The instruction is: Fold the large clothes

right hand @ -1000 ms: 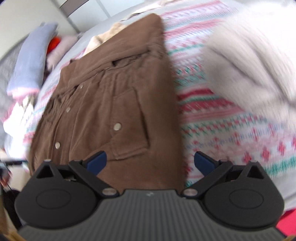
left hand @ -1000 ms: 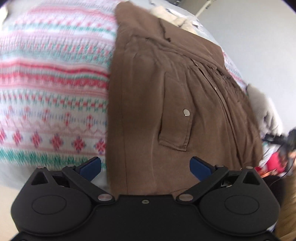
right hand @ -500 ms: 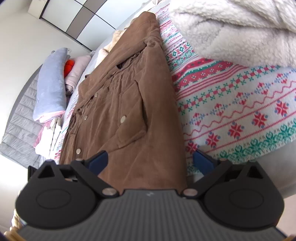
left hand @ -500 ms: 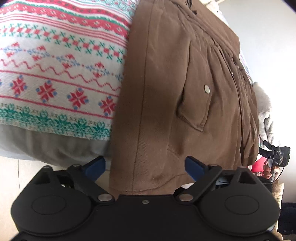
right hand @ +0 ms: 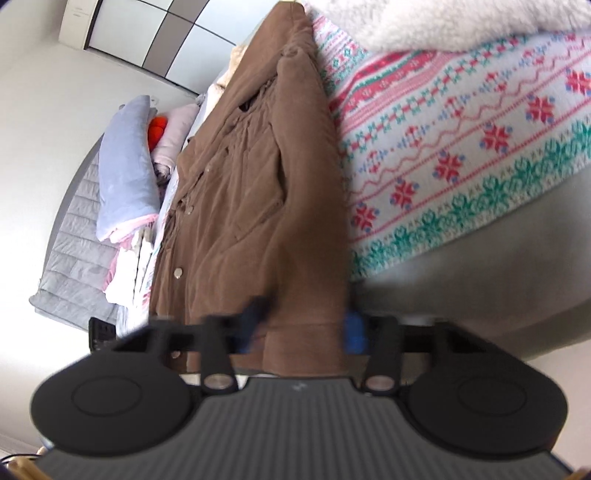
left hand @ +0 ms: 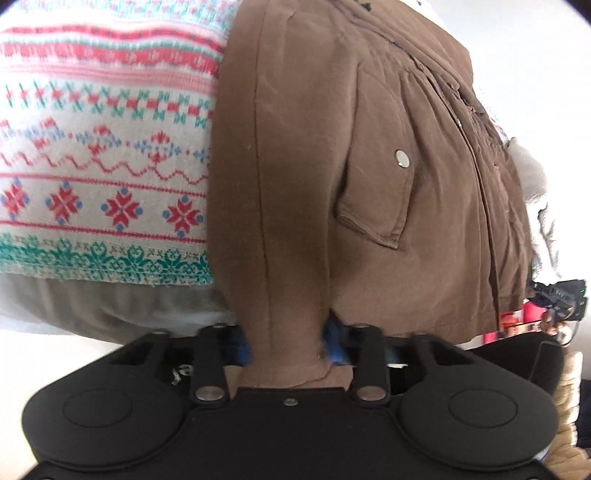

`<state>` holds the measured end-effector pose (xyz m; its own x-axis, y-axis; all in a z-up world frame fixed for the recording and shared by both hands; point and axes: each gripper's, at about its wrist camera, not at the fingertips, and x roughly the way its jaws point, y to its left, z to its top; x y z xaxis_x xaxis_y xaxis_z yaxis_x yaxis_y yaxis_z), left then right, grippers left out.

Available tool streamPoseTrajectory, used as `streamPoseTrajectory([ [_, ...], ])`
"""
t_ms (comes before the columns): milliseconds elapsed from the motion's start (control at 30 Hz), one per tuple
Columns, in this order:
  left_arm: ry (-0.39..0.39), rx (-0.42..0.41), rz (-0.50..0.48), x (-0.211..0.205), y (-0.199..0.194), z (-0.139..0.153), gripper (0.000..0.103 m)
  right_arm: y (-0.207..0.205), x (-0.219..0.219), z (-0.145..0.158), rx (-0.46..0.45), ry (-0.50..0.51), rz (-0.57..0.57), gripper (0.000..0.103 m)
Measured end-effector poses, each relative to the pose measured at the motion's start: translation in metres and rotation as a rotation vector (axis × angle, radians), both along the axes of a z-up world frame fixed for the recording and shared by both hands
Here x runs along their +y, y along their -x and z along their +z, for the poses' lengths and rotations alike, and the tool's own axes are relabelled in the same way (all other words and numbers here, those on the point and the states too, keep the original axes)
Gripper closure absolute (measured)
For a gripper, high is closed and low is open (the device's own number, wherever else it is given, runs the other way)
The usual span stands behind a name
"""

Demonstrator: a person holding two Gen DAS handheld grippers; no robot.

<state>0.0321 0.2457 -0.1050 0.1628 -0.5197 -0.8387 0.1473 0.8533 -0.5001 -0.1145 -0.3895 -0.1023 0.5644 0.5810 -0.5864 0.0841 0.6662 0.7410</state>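
Note:
A large brown snap-button jacket (left hand: 332,166) lies lengthwise on a bed, its hem hanging over the near edge. My left gripper (left hand: 288,347) is shut on the hem's left corner, the cloth bunched between its blue pads. In the right wrist view the same jacket (right hand: 258,184) stretches away from me. My right gripper (right hand: 301,332) is closed on the hem's right corner, the blue pads pressing the cloth from both sides.
A patterned red, green and white knit blanket (left hand: 103,166) covers the bed. A white fluffy blanket (right hand: 443,22) lies at the far right. A pale blue pillow (right hand: 125,170) and piled clothes lie beside a grey quilted headboard (right hand: 74,236).
Both grippers have moved down to the jacket's hem at the bed edge and closed on it. They were open half a second ago.

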Motion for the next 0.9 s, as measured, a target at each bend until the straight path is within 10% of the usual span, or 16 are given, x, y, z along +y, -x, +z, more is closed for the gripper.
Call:
streamPoseTrajectory([
  [433, 0.308, -0.302, 0.106, -0.013, 0.017, 0.078, 0.090, 0.001, 0.046, 0.099, -0.348, 0.093, -0.069, 0.090],
  [900, 0.571, -0.454, 0.385, 0.013, -0.108, 0.146, 0.090, -0.118, 0.016, 0.157, -0.504, 0.018, -0.315, 0.090],
])
